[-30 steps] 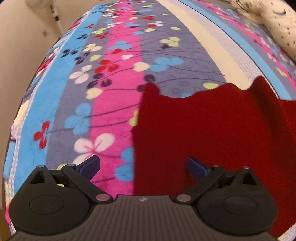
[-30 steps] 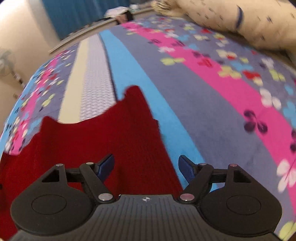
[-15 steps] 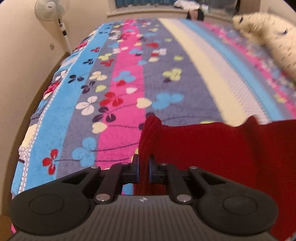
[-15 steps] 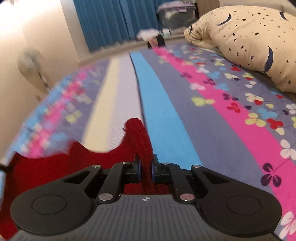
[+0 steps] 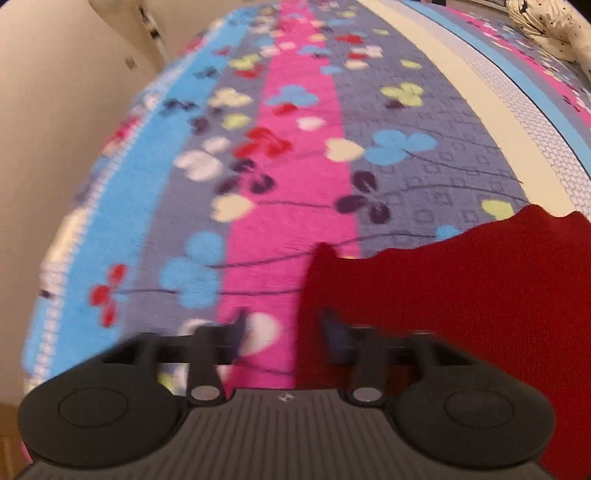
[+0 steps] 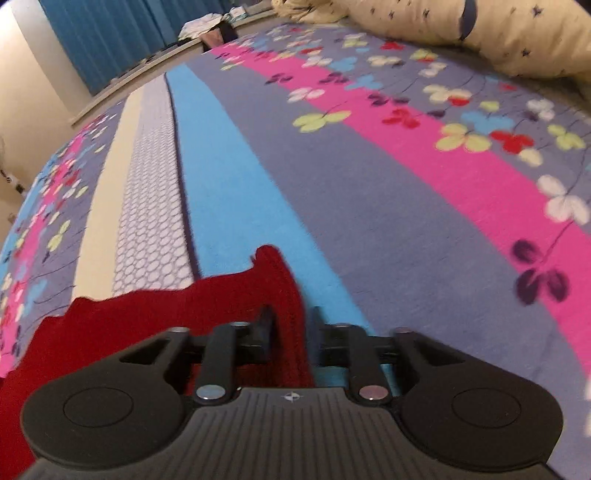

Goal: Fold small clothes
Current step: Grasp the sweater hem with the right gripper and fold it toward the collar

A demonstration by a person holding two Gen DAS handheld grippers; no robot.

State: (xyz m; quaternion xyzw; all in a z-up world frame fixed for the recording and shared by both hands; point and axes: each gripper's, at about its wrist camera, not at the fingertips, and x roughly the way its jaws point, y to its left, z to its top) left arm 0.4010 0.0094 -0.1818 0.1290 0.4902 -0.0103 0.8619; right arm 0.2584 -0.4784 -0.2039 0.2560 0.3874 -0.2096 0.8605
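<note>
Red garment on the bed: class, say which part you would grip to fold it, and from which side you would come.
Grip the red garment at its two far corners, coming from the near edge, one gripper per corner. Both corners stick up as small points above the blanket, so fingers can straddle them. The right gripper already straddles one, jaws opening; the left gripper, also opening, sits at the other.

Striped floral blanket (image 6: 332, 177) over the bed, star-print cream pillow (image 6: 517, 33) at its far right corner, blue curtains (image 6: 110, 33) beyond the far edge
</note>
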